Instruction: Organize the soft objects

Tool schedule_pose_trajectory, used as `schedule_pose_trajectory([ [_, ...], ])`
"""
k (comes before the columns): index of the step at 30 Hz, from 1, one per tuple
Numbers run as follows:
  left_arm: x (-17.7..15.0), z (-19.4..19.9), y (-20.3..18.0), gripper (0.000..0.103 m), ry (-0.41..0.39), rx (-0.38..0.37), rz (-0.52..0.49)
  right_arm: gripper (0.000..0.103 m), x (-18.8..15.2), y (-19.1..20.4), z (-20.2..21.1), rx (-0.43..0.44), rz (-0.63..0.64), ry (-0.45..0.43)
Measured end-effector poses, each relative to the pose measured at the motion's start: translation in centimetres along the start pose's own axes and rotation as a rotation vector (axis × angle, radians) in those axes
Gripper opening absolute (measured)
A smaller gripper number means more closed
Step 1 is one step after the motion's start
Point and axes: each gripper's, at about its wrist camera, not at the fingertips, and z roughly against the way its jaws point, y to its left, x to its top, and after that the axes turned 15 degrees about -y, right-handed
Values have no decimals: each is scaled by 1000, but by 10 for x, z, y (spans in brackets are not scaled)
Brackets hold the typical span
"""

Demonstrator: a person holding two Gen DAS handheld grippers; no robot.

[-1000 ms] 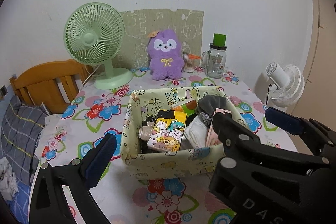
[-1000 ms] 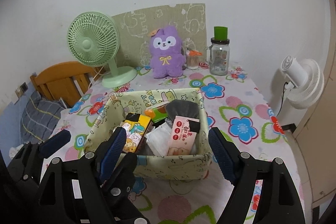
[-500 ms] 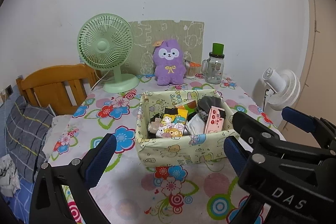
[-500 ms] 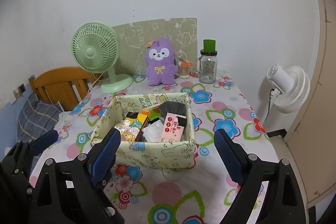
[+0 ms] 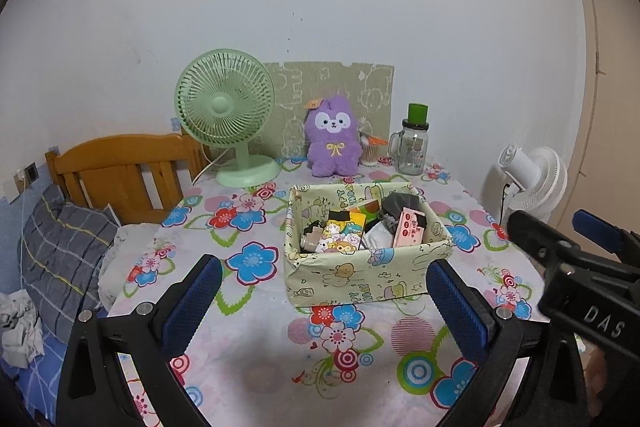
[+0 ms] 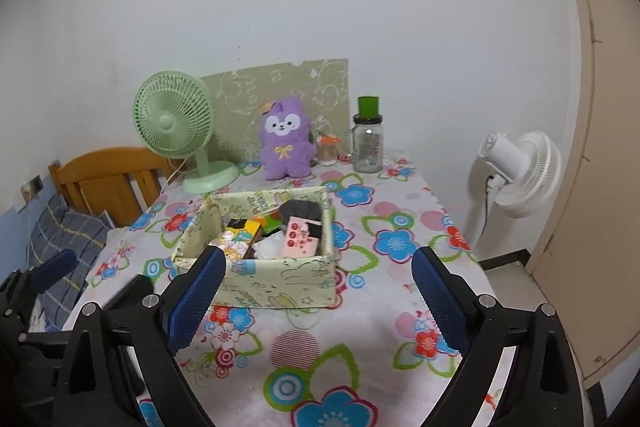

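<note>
Both tongs (image 5: 326,297) (image 6: 318,291) empty, right's jaws opening, fabric box (image 5: 360,277) just beyond.

My table (image 5: 256,339) wears a flowered cloth and stands against a plain white wall (image 5: 320,7). Left of the table I see a wooden bed headboard (image 5: 120,171), with a grey checked pillow (image 5: 60,251) below it. Right of the table a white standing fan (image 6: 520,171) sits beside a beige door (image 6: 600,147). A patterned green board (image 5: 332,95) leans on the wall behind the table
</note>
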Motion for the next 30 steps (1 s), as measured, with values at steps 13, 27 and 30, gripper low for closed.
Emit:
schedule_pose_trajectory([
  [13,-5,32,7,103,-63,24,-9,100,-8,-24,40,-68,1,-66],
  [27,-5,38,6,103,-70,19,12,103,-9,-20,53,-54,16,-116],
  [30,-5,37,4,103,-68,14,11,103,-8,-19,52,-50,13,-116],
])
